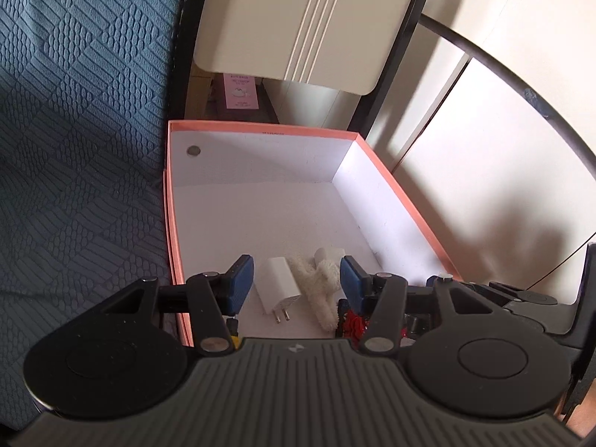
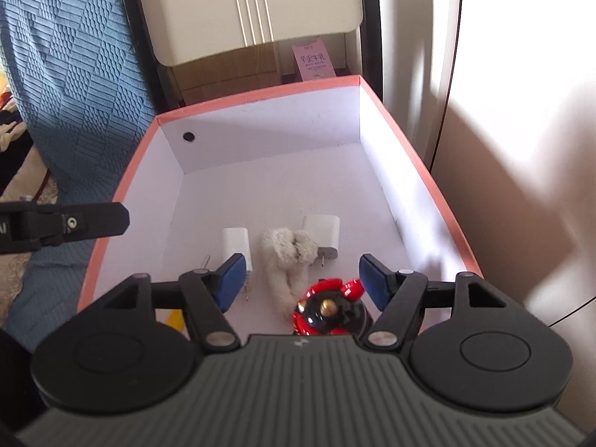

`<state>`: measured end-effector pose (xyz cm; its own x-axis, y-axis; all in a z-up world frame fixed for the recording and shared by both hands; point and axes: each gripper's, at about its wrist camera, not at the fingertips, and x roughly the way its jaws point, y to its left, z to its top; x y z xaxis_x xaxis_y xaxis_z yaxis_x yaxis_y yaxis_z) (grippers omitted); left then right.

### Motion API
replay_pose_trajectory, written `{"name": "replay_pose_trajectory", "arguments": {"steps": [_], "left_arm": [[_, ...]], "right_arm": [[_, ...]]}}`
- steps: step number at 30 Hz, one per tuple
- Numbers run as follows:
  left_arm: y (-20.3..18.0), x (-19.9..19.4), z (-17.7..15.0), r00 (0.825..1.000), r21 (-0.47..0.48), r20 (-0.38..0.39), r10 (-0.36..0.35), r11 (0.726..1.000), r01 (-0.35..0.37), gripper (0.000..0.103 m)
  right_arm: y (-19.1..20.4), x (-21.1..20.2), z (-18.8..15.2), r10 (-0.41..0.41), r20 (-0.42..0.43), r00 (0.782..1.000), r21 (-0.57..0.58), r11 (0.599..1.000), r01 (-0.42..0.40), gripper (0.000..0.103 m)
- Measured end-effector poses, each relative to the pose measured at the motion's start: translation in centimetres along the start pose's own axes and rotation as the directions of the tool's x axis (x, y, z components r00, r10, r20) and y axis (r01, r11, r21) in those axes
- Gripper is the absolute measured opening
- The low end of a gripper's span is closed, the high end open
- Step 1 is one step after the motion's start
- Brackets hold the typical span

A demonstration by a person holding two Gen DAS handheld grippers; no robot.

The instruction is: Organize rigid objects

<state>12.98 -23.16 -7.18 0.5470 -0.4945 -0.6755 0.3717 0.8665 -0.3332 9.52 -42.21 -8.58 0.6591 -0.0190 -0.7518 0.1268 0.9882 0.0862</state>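
— How are your tongs standing?
— Your left gripper (image 1: 296, 282) and right gripper (image 2: 302, 279) both hover spread wide and empty over the near end of the box (image 2: 417, 171).

— What surrounds it?
— Blue quilted fabric (image 1: 74, 111) to the left, a cream chair back (image 2: 257, 7) behind.

— The count inside?
— Two white chargers (image 2: 235, 246) (image 2: 322, 231), one fluffy white toy (image 2: 287, 257), one red-and-black toy (image 2: 327, 311).

Red toy (image 2: 329, 311) partly hidden behind hand-held gripper (image 2: 301, 279).
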Motion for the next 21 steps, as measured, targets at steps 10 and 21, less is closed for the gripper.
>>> {"name": "replay_pose_trajectory", "arguments": {"steps": [10,21], "left_arm": [[-0.7,-9.4,2.9,0.984,0.068,0.178,-0.023,0.998,0.011,0.058],[0.7,-16.6,1.7,0.960,0.074,0.279,-0.003,0.997,-0.018,0.058]], "right_arm": [[4.2,-8.4,3.3,0.090,0.208,0.974,-0.037,0.996,-0.084,0.070],[7.9,-12.7,2.7,0.142,0.263,0.954,-0.089,0.988,-0.123,0.070]]}}
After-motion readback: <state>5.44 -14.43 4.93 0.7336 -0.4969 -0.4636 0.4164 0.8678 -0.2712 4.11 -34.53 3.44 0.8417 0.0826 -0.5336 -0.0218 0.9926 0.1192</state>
